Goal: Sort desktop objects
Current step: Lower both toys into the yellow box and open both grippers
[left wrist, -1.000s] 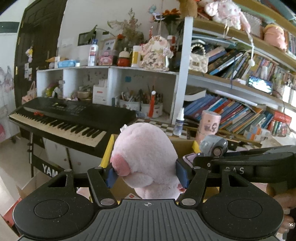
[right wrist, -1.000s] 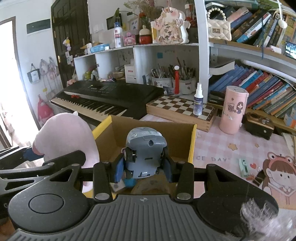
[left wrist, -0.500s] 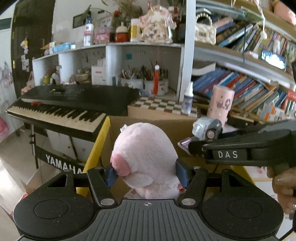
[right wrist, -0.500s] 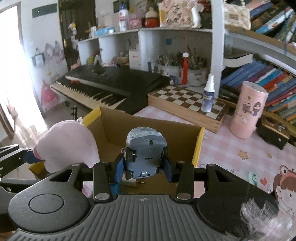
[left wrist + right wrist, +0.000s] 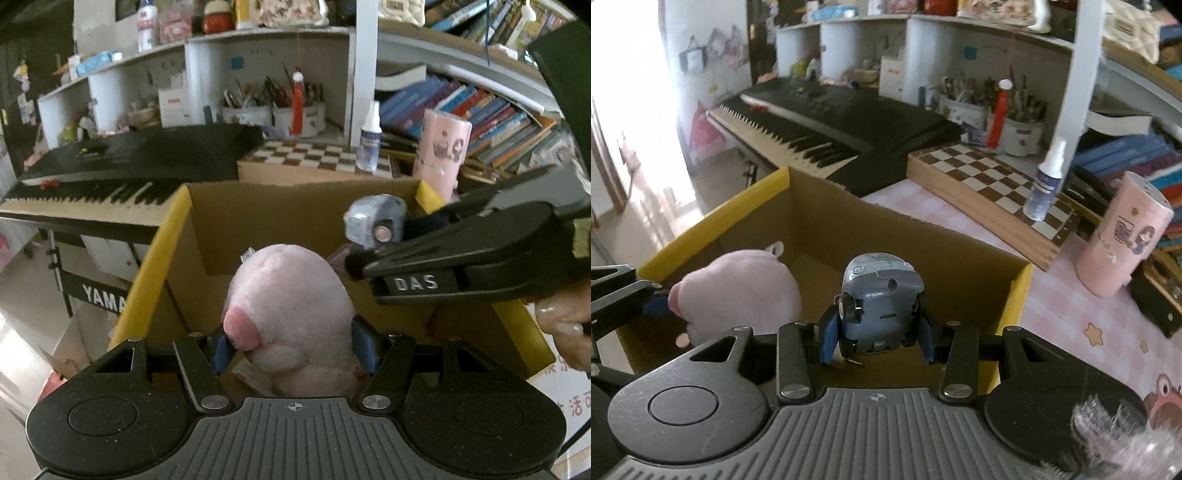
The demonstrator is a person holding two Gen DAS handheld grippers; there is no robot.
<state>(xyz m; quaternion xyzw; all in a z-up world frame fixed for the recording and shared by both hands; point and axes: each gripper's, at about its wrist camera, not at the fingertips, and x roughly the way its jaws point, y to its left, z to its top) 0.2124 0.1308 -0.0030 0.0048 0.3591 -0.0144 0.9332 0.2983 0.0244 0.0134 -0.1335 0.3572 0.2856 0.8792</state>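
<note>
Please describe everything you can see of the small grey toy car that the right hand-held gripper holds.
The grey toy car looks like hard plastic, blue-grey, rounded, with small dark wheels at its sides and moulded panel lines. It stands on end, roof side towards the camera. The blue pads of the right hand-held gripper press on its two sides; nothing else touches it. It hangs above the open cardboard box, beside the pink plush toy.
</note>
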